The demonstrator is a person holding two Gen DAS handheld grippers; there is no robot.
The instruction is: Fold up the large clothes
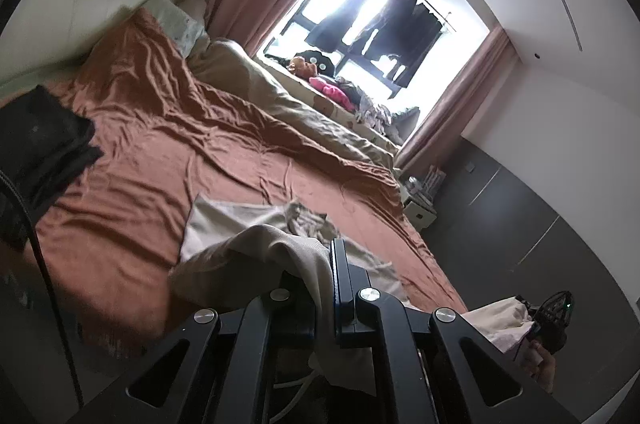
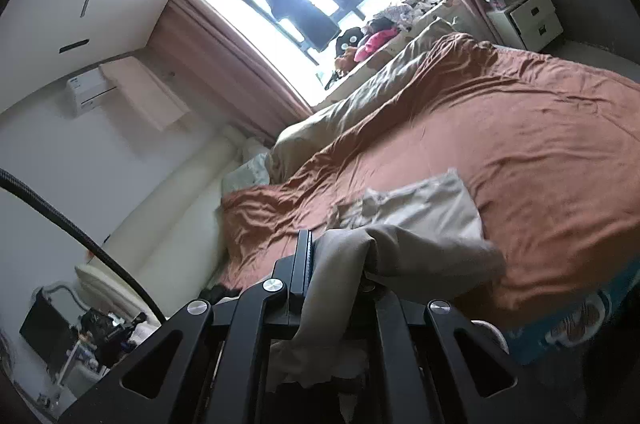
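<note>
A large beige garment [image 1: 240, 228] lies partly on the rust-brown bed sheet [image 1: 160, 128], with its near part lifted. My left gripper [image 1: 326, 276] is shut on a fold of this beige garment, which drapes over the fingers. In the right wrist view the same beige garment [image 2: 424, 208] lies on the sheet [image 2: 540, 128], and my right gripper [image 2: 320, 264] is shut on another part of it; cloth hangs down between the fingers. The right gripper also shows in the left wrist view [image 1: 554, 316], holding the garment's edge.
A folded black garment [image 1: 44, 140] lies on the bed's left side. A beige duvet [image 1: 288, 100] runs along the window side, with a pillow [image 1: 176, 20] at the head. Toys and clothes [image 1: 332, 88] sit on the window sill. A white nightstand [image 2: 528, 18] stands beside the bed.
</note>
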